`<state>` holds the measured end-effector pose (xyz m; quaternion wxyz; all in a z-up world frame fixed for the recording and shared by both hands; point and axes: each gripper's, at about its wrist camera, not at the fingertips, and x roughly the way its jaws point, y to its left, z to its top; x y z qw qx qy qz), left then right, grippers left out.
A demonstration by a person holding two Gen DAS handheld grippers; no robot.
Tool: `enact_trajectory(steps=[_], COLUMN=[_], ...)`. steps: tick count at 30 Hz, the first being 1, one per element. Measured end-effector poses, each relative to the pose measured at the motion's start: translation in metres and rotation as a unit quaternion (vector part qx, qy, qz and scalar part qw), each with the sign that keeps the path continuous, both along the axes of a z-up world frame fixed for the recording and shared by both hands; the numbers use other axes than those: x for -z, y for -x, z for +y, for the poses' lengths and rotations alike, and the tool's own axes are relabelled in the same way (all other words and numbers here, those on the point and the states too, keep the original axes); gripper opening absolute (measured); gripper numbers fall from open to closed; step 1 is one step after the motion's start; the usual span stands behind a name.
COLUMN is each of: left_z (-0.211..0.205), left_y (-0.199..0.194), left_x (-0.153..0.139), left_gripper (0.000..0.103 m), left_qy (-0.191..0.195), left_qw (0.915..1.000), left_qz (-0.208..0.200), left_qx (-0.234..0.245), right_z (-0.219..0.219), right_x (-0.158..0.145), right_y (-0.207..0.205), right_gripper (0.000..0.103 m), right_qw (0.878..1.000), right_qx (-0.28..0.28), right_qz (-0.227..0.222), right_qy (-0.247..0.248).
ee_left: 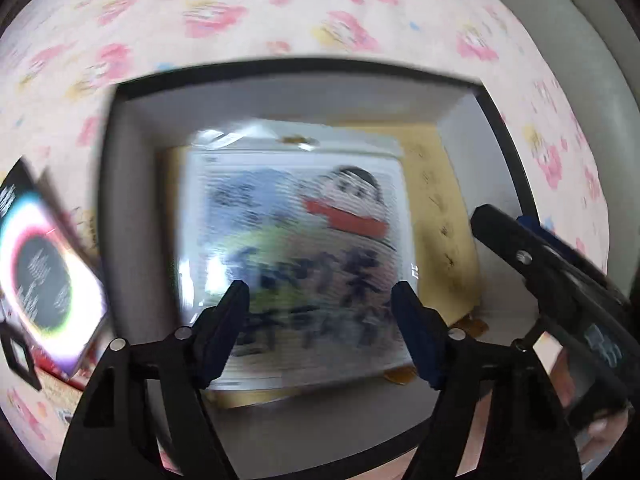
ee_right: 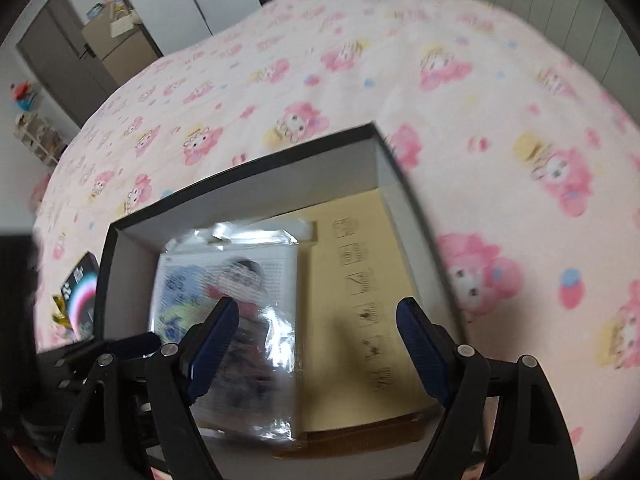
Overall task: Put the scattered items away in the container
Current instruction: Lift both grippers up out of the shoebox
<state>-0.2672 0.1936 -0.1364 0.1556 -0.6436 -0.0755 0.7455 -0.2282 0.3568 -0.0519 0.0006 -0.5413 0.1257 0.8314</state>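
My left claw [ee_left: 320, 304] hangs over the box [ee_left: 280, 76] on the bed [ee_left: 360, 8], its jaws apart and empty above the wrapped book [ee_left: 296, 240] lying inside on a yellow sheet [ee_left: 444, 208]. My right claw [ee_right: 316, 320] is open too. A dark packet [ee_left: 44, 272] lies outside, just beside the box's left wall. I should swing left, straddle its edge squarely, and close firmly before lifting.

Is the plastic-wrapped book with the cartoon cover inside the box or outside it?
Inside: the plastic-wrapped book lies within the box walls, on a yellow sheet.
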Motion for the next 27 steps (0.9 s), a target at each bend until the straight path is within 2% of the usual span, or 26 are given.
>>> enact_trajectory(steps=[4,6,8,10,12,15,17,20,22,26,27], left_z=[-0.002,-0.023,-0.024,-0.035,-0.028,-0.028,-0.028,-0.022,-0.019,-0.017,-0.018], left_y=[0.010,0.018,0.011,0.013,0.009,0.002,0.002,0.004,0.005,0.002,0.000], left_x=[0.005,-0.005,-0.003,-0.009,-0.017,-0.029,-0.027,-0.026,-0.027,-0.030,-0.031], left_gripper=[0.054,0.054,0.053,0.053,0.053,0.053,0.053,0.053,0.053,0.053,0.053], left_qy=[0.021,0.024,0.018,0.014,0.014,0.029,0.038,0.052,0.050,0.026,0.023], left_qw=[0.9995,0.9994,0.9994,0.9996,0.9998,0.9996,0.9993,0.9986,0.9986,0.9995,0.9995], left_qz=[0.005,0.009,0.015,0.012,0.007,0.003,0.005,0.012,0.015,0.016,0.016], left_qx=[-0.023,-0.023,-0.023,-0.022,-0.012,-0.003,-0.003,-0.002,0.001,0.012,0.014], right_z=[-0.025,-0.036,-0.042,-0.043,-0.043,-0.049,-0.058,-0.067,-0.066,-0.053,-0.050], right_x=[0.026,0.036,0.046,0.057,0.067,0.079,0.079,0.076,0.071,0.059,0.059], right_y=[0.027,0.036,0.042,0.048,0.055,0.067,0.074,0.076,0.070,0.043,0.039], right_gripper=[0.080,0.080,0.080,0.080,0.079,0.080,0.080,0.079,0.079,0.080,0.080], right_qw=[0.997,0.996,0.994,0.993,0.990,0.985,0.986,0.983,0.985,0.992,0.992], right_qx=[-0.030,-0.037,-0.036,-0.031,-0.031,-0.049,-0.069,-0.095,-0.097,-0.078,-0.077], right_qz=[-0.065,-0.085,-0.099,-0.116,-0.133,-0.148,-0.134,-0.117,-0.110,-0.095,-0.100], right_qy=[0.006,0.000,-0.005,0.002,0.021,0.078,0.077,0.103,0.090,-0.008,-0.007])
